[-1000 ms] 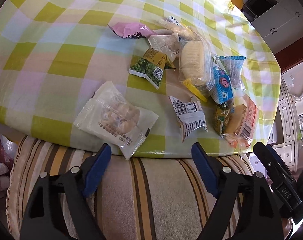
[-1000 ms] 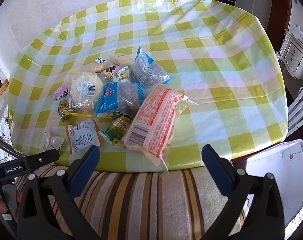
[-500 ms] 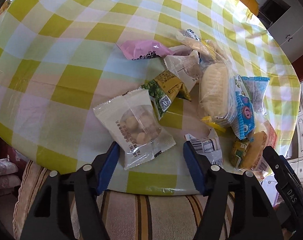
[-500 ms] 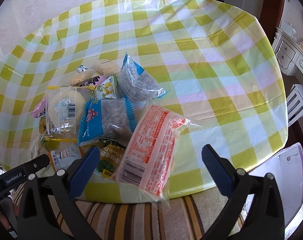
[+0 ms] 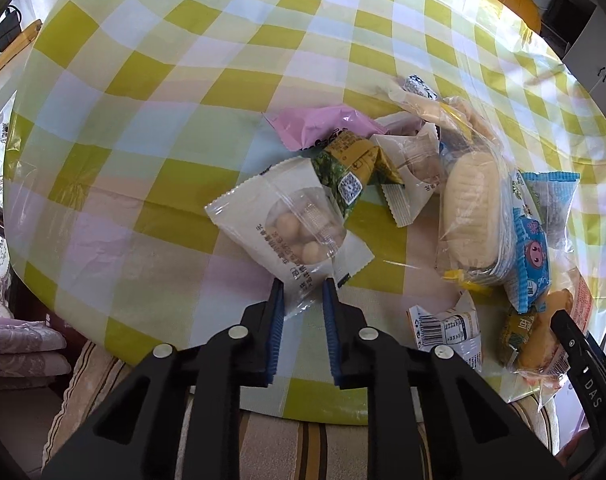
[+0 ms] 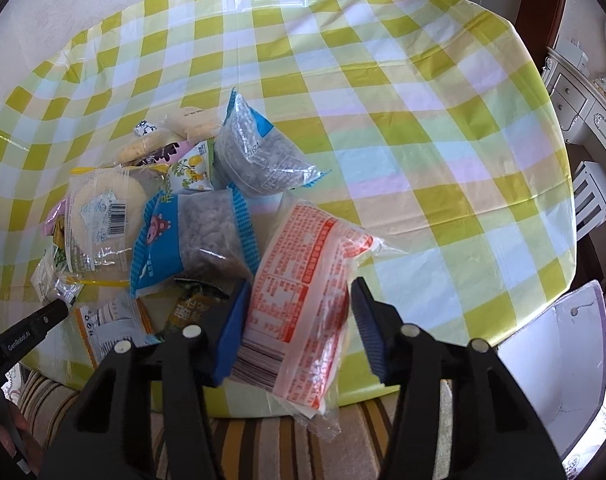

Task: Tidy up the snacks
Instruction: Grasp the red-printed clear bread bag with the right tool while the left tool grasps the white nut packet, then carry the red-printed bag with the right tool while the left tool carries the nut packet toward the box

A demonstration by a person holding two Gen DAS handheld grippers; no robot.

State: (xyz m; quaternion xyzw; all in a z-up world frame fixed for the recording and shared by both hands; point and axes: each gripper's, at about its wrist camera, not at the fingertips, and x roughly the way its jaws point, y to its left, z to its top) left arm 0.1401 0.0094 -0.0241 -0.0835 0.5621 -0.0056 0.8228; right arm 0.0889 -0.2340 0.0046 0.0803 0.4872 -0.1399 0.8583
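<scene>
Checked yellow-green tablecloth covers a round table, its near edge low in both frames above a striped cushion. Left gripper is clamped on the corner of a clear packet of round biscuits at frame centre. Right gripper is closing, its fingers touching the sides of a red-printed bag overhanging the edge. Behind lies the snack pile; the cloth's upper right stays bare. "GenRobot.AI" and "DAS" mark the tools.
</scene>
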